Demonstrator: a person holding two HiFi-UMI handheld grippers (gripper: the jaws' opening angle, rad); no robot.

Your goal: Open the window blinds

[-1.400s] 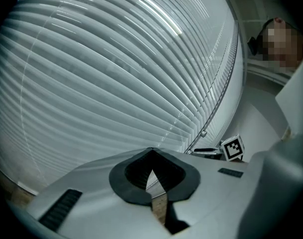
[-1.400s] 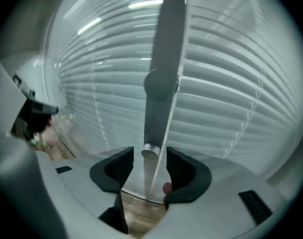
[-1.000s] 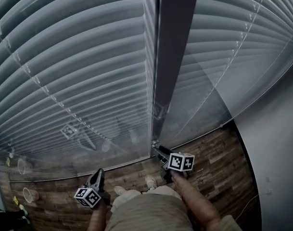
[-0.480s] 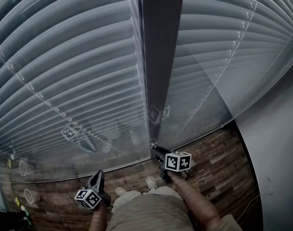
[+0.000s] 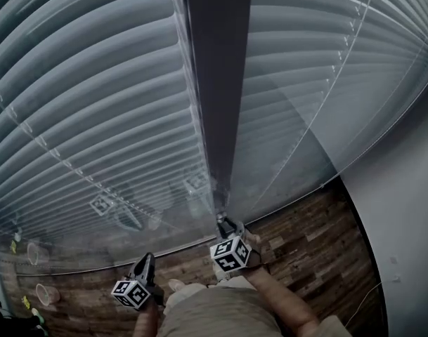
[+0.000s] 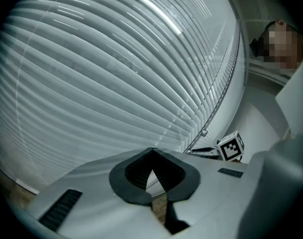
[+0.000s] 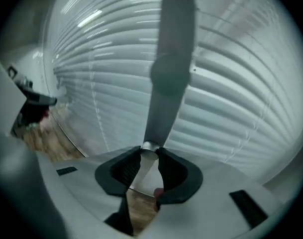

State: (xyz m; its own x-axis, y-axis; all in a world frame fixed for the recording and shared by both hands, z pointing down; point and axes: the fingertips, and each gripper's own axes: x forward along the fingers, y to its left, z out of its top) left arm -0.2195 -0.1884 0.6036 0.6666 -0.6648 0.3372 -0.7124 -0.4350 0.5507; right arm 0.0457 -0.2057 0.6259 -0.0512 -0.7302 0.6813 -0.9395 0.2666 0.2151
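Note:
Two sets of grey horizontal blinds hang shut over the window, their slats filling the left gripper view. A long dark wand hangs down between them. My right gripper is shut on the wand's lower end, its pads pressing on the metal tip from both sides. The wand rises straight up from the jaws. My left gripper hangs low at the left, away from the blinds, with its jaws shut on nothing. The right gripper's marker cube shows beyond it.
A wood-plank floor runs along the foot of the window. A white wall closes the right side. Two pale cups stand on the floor at far left. The person's shorts and shoes show at the bottom.
The right gripper has rolled about its own axis, its marker cube turning and shifting left. Its jaws now clamp the wand's end. The left gripper stayed put.

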